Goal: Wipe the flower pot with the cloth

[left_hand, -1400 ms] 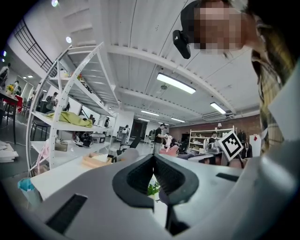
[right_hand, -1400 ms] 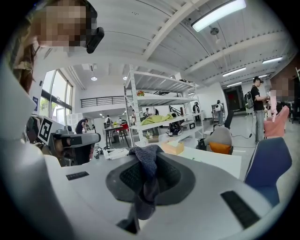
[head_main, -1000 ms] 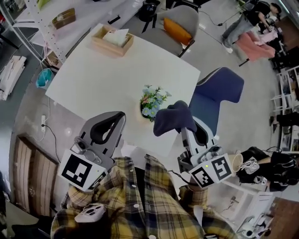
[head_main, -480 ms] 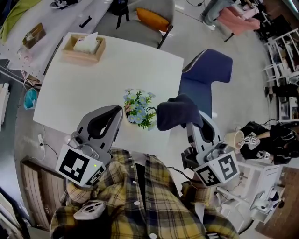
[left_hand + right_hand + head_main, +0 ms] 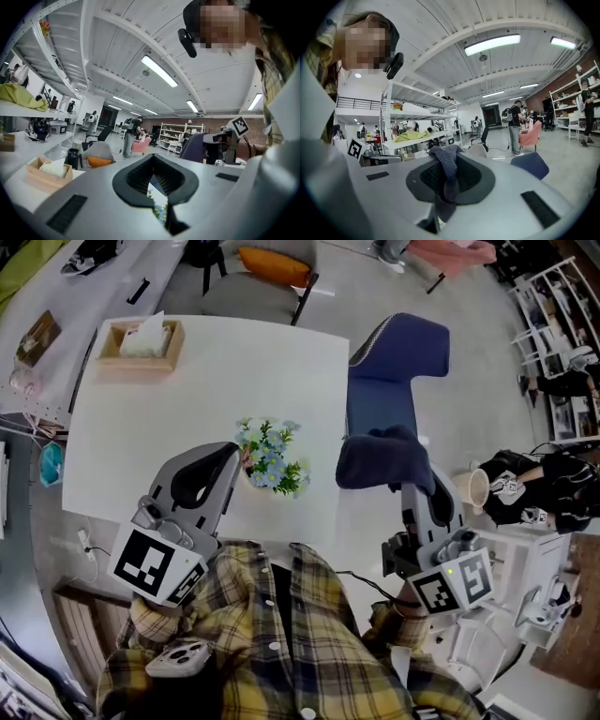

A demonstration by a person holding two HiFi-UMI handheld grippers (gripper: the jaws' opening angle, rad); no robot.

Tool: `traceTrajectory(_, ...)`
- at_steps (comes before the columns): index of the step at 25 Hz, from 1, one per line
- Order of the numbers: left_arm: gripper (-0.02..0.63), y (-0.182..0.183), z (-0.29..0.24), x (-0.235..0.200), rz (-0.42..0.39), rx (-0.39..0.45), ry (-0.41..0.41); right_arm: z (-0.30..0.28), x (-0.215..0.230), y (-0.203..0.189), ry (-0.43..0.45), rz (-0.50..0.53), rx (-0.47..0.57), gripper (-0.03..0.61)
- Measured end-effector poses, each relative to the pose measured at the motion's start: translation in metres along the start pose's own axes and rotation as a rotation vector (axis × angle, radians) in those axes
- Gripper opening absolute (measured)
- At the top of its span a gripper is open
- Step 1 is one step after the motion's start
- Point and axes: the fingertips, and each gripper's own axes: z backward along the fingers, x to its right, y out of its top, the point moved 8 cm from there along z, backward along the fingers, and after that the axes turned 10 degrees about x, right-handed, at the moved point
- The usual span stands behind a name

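The flower pot [image 5: 270, 461] stands on the white table [image 5: 187, 399] near its front edge, its blue and white flowers hiding most of the pot. My left gripper [image 5: 234, 454] is shut and empty, with its tips right beside the flowers on their left. In the left gripper view [image 5: 152, 159] the flowers [image 5: 160, 212] show just below the shut jaws. My right gripper [image 5: 401, 482] is shut on a dark navy cloth [image 5: 382, 459], held to the right of the pot and past the table's right edge. The cloth [image 5: 447, 172] hangs bunched between the jaws [image 5: 445, 161].
A wooden tissue box [image 5: 141, 339] sits at the table's far left corner. A blue chair [image 5: 398, 352] stands against the table's right side, and a grey chair with an orange cushion [image 5: 272, 264] at the far side. Shelves and clutter [image 5: 525, 502] lie to the right.
The right gripper with the cloth has swung right, away from the flowers and off the table edge. The left gripper has come closer to the pot.
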Motion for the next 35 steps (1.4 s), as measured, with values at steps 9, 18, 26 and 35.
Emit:
traceTrajectory(9,0.009,-0.050,0.004,-0.022,0.065,-0.106,0.033,-0.001,0.019,-0.065,-0.045,-0.071,-0.131,0.015)
traceTrajectory(18,0.009,-0.124,0.008,-0.030,0.099,-0.215,0.076,-0.014,0.029,-0.151,0.016,-0.142,-0.277,0.015)
traceTrajectory(26,0.108,-0.176,0.010,-0.025,0.149,-0.256,0.071,-0.038,0.039,-0.221,0.128,-0.230,-0.376,0.015)
traceTrajectory(35,0.315,-0.214,0.012,-0.014,0.112,-0.288,0.009,-0.064,0.036,-0.263,0.317,-0.286,-0.475,0.015)
